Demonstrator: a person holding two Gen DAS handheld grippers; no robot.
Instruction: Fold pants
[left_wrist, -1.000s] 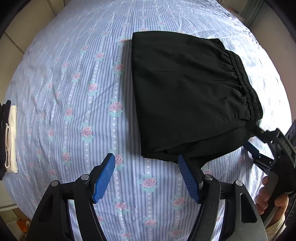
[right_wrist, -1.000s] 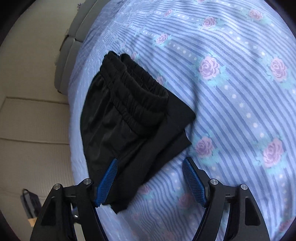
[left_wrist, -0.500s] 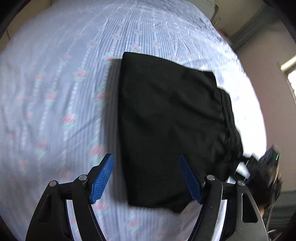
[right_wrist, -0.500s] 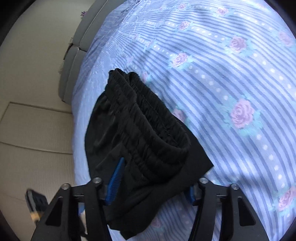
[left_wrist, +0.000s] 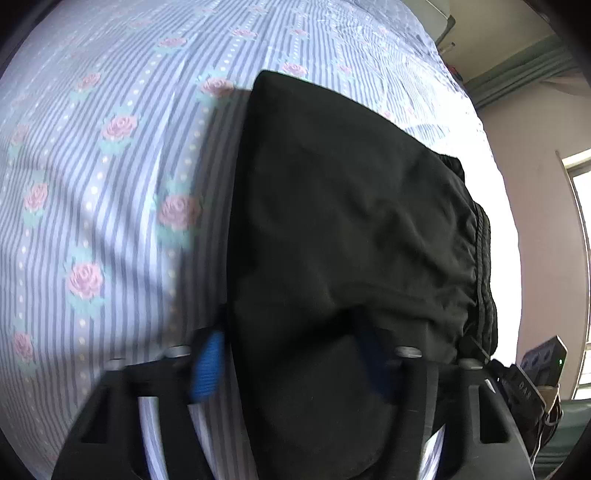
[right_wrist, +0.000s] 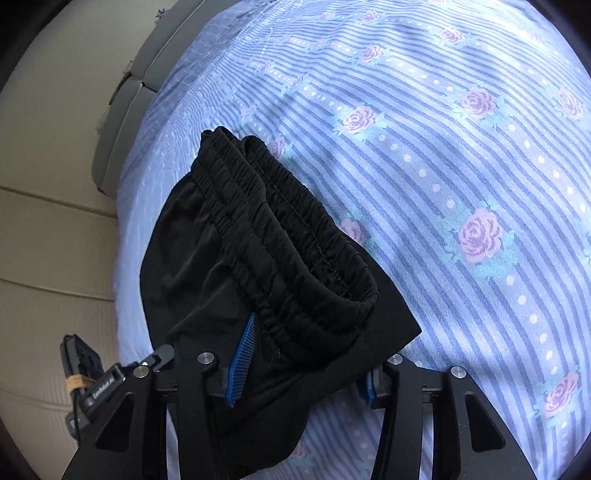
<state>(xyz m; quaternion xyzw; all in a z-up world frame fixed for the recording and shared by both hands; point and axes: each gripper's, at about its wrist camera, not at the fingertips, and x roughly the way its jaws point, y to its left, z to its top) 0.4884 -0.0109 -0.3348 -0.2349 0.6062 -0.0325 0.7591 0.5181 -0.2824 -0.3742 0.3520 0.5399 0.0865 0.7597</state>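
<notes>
Left wrist view: black pants (left_wrist: 351, 221) folded on the bed (left_wrist: 110, 166), edge between the spread left tool (left_wrist: 291, 365). Right tool (right_wrist: 301, 369) likewise unclenched around the waistband corner (layers bunched). Pinch every layer together before lifting.

One pair of black pants (left_wrist: 343, 229), folded into a single bundle, lying near the edge of one bedsheet (left_wrist: 110, 166), and it has one gathered elastic waistband (right_wrist: 288, 236). Two grippers in play: the left gripper (left_wrist: 291, 363) and the right gripper (right_wrist: 303, 363), each with two blue-padded fingers, so four pads altogether, and in both views the far pad is partly hidden by cloth. On the sheet, printed roses (right_wrist: 480, 234) in rows, too many and too blurred toward the edges to count.
</notes>
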